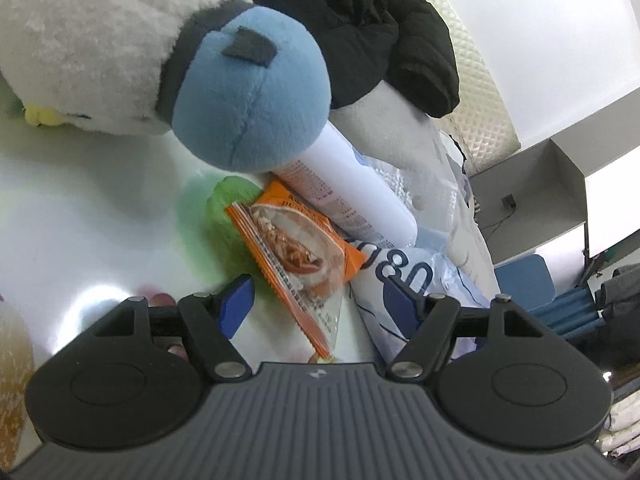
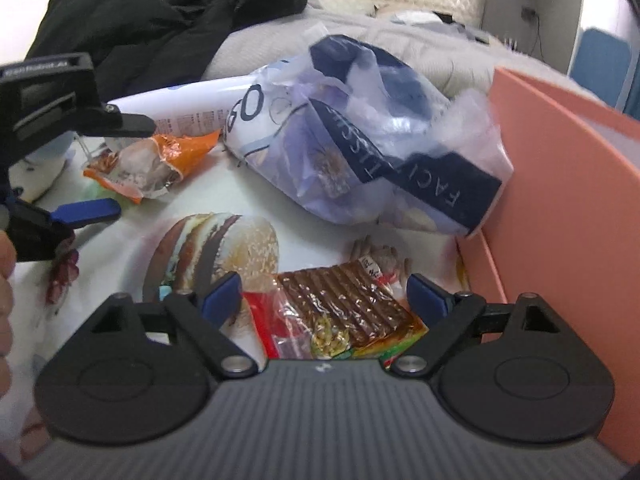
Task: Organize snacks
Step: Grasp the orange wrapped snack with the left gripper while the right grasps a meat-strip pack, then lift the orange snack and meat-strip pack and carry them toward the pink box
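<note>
Lying between the spread jaws of the right gripper [image 2: 324, 292], the snack packet [image 2: 340, 312]; left gripper [image 1: 316, 300] jaws also spread

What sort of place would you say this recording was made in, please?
Probably a lived-in home room, not a kitchen or lab: a plush toy and black jacket lie beside snack packets and a facial tissue pack on a food-print tablecloth.

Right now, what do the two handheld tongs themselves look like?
Both match: the left tongs and right tongs have blue fingertips on black linkage arms with silver pivot pins, two round black discs, and a ribbed grey body with a small logo. The right wrist view shows white lettering on the left tool's side.
</note>
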Available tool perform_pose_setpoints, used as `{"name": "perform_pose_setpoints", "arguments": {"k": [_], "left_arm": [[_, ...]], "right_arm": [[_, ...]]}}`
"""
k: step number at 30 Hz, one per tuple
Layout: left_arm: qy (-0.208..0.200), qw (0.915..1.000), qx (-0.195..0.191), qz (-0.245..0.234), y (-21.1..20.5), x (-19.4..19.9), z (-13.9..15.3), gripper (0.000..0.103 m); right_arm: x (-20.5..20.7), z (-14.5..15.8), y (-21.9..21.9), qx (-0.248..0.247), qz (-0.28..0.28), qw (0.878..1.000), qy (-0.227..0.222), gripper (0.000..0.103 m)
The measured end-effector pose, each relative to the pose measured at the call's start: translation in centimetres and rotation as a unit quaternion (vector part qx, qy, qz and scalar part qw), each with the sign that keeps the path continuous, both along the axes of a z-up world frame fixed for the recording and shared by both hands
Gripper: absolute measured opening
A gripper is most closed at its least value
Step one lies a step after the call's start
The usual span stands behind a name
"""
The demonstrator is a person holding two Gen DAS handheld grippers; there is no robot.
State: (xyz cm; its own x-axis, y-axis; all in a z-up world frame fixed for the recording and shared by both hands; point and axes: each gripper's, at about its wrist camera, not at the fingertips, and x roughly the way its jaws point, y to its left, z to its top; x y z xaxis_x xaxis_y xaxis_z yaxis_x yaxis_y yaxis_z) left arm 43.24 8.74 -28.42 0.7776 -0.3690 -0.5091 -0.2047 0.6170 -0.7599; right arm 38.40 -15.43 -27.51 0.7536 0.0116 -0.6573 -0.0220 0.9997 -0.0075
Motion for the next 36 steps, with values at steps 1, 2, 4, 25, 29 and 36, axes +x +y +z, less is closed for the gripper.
{"name": "perform_pose_setpoints", "arguments": {"k": [1, 2, 4, 25, 29, 36], "left_arm": [[0.000, 1.0000, -0.001, 0.002, 0.0, 0.2, -0.1, 0.075], [0.000, 1.0000, -0.003, 0.005, 0.0, 0.3, -0.2, 0.074], [0.008, 0.9999, 0.000, 0.013, -0.1, 0.7, -0.2, 0.067], [0.047, 0.9985, 0.022, -0.021, -0.2, -6.7, 1.1, 0.042], [0.055, 0.9978, 0.029, -0.024, -0.7, -10.4, 1.4, 0.042], [0.067, 0.9954, 0.049, -0.048, -1.4, -16.4, 2.3, 0.042]], "right_arm": [[0.0, 0.0, 0.0, 0.003, 0.000, 1.000, 0.001, 0.091], [-0.1, 0.0, 0.1, 0.005, -0.002, 1.000, 0.002, 0.091], [-0.2, 0.0, 0.3, 0.010, -0.001, 1.000, 0.002, 0.086], [-7.9, 1.0, 1.8, 0.020, 0.064, 0.997, 0.022, 0.065], [-10.6, 1.2, 1.6, 0.033, 0.069, 0.997, 0.024, 0.065], [-14.9, 2.0, 1.4, 0.041, 0.082, 0.995, 0.034, 0.065]]}}
